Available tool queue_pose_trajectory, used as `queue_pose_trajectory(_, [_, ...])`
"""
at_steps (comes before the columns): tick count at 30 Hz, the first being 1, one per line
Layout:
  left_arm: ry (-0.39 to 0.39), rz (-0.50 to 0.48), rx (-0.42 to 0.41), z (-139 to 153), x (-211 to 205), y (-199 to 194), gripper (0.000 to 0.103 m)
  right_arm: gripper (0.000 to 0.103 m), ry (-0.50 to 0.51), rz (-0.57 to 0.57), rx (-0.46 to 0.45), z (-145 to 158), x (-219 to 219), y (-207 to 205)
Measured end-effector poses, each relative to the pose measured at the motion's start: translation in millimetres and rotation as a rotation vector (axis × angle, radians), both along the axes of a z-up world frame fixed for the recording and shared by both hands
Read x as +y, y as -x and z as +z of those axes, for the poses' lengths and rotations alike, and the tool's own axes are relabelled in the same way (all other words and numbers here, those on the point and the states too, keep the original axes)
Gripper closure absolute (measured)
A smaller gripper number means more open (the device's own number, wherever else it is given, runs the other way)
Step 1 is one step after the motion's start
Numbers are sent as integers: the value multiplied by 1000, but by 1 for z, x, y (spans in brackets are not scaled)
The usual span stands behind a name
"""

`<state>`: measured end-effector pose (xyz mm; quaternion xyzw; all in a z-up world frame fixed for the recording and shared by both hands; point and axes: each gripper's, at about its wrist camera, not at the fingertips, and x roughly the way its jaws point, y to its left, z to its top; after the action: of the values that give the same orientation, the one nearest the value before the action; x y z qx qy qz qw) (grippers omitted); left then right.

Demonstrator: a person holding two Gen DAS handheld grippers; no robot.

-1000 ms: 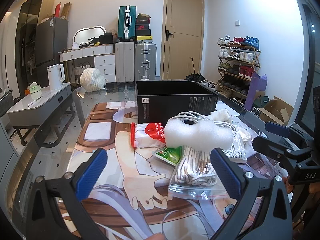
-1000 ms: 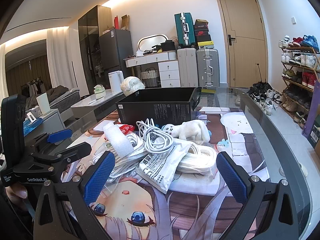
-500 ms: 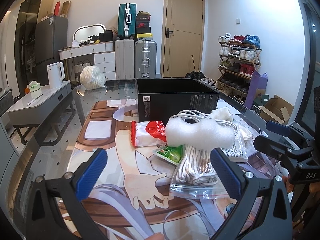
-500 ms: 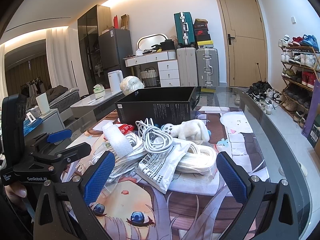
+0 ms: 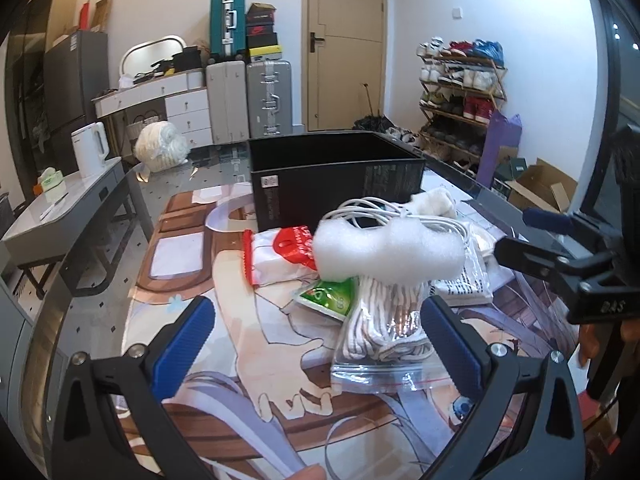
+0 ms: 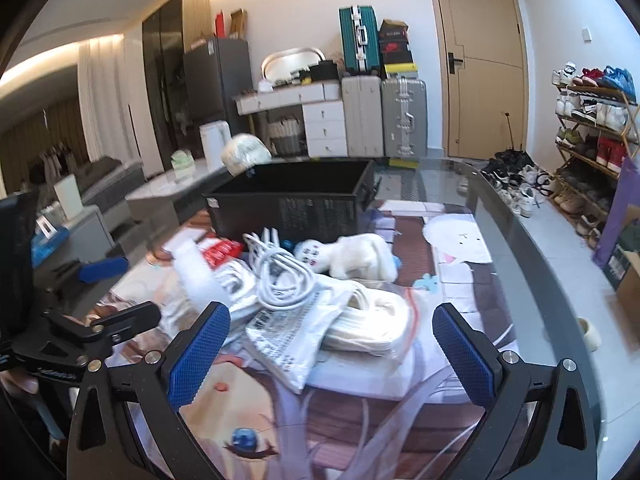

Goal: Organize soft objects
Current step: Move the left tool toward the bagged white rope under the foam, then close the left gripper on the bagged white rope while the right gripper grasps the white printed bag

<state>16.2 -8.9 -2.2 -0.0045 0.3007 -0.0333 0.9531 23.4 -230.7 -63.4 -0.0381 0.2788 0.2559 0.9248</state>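
Glass covers the desk (image 5: 104,264), where a pile of soft things lies before a black box (image 5: 336,184): foam block (image 5: 388,252), cables (image 6: 280,276), plush toy (image 6: 352,256). Left hand-held gripper (image 5: 320,344) and right hand-held gripper (image 6: 332,356) hover spread wide, holding nothing.

Little here can be read. The right gripper (image 5: 560,256), seen from the left wrist camera, carries pale letters on its black body that look like "DAS", though the first letter is unclear. The black box (image 5: 336,192) bears a white label with a square code and blocks of small print on its side, too fine to read. The white printed bag (image 6: 288,340) and the red packet (image 5: 296,244) show characters that stay illegible.
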Motion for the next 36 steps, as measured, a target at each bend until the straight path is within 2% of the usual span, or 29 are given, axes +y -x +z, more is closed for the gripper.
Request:
queue_pose_trajectory(3, [-25,-8,18,1,-4,-5,0,0,2,5,42,-2,4,-7])
queue_pose_trajectory(4, [-25,-16,24,1,-6,-7,0,0,-32,12,33,-4,5,-10])
queue_pose_trajectory(8, [-24,-51,59,0,-13,-19,0,0,48,1,49,-7,8,-12])
queue_pose_trajectory(11, [-38,-72,79,0,-20,-27,0,0,47,-11,81,-9,4,-16])
queue_pose_trajectory(14, [-71,-79,119,-1,-24,-38,0,0,88,-20,108,-9,3,-18])
queue_pose_trajectory(18, [-16,-116,194,-11,-23,-49,1,0,101,-28,108,-7,1,-18])
queue_pose_trajectory(21, [-11,-110,199,-12,-21,-51,6,0,108,-23,118,-8,2,-19])
queue_pose_trajectory(25, [-20,-129,202,-14,-24,-50,20,0,108,-20,128,-11,6,-19])
queue_pose_trajectory(27, [-19,-137,190,-12,-22,-48,30,0,86,-15,153,-14,9,-20])
queue_pose_trajectory(28, [-18,-141,187,-12,-22,-47,38,0,89,-11,154,-14,10,-20])
queue_pose_trajectory(32, [3,-152,167,-10,-18,-41,56,0,104,10,150,-14,19,-17])
queue_pose_trajectory(36, [35,-153,159,-9,-10,-35,59,2,107,23,148,-12,26,-17])
